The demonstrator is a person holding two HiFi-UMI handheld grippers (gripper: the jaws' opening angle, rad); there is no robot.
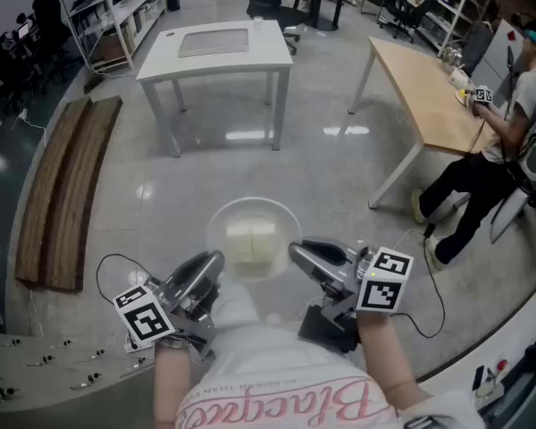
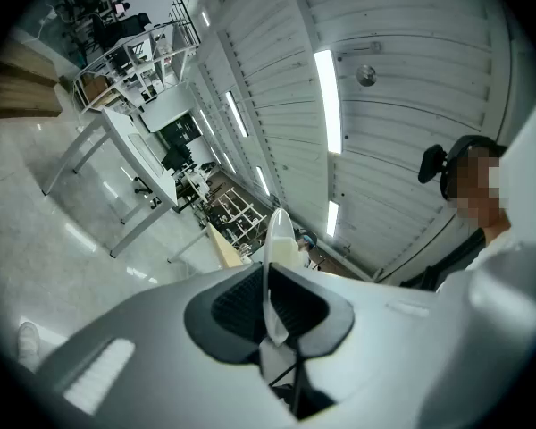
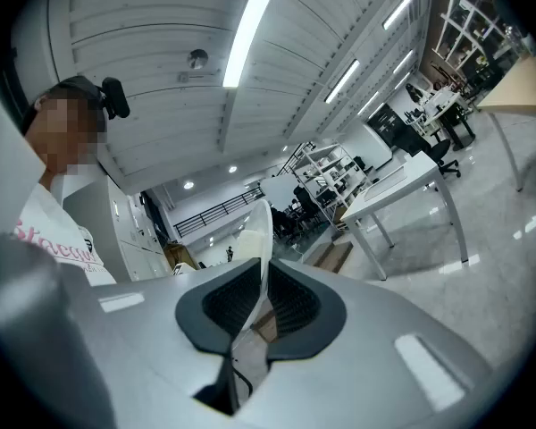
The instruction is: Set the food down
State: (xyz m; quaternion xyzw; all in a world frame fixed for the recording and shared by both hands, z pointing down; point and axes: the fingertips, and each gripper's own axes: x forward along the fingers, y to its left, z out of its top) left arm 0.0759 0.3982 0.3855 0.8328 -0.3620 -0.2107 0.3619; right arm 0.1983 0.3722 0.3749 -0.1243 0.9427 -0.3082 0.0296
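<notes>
- Glossy pale floor (image 1: 339, 177) across most of the head view, seen from steeply above.
- Ribbed white ceiling (image 2: 402, 105) with long strip lights, visible only in the two gripper views, both tilted upward.
- White counter (image 1: 216, 56) straight ahead and well apart from the grippers, with a flat grey panel on top. Shown again, small and from the side, in both gripper views.
- Wooden counter (image 1: 424, 88) at right, with a seated person (image 1: 500, 150) at its far end. Both clear in the head view only.
- Two long wooden planks (image 1: 62, 195) flat on the floor at left.
- Round clear plate (image 1: 250, 211) held level in the air above the floor, between the two grippers and close in front of the wearer's body. Seen from above in the head view, and only as a thin bright edge in each gripper view.
- Left gripper (image 1: 210, 262) clamped onto the plate's left rim. In the left gripper view, dark ribbed pads of the left gripper (image 2: 272, 307) pressed against the thin edge of the plate (image 2: 279, 231), with no gap visible.
- Right gripper (image 1: 297, 253) clamped onto the plate's right rim. In the right gripper view, right gripper (image 3: 259, 307) closed the same way on the edge of the plate (image 3: 259, 217).
- Food (image 1: 252, 244): pale blocks side by side in the middle of the plate, not touching either gripper. Shape clear only from above.
</notes>
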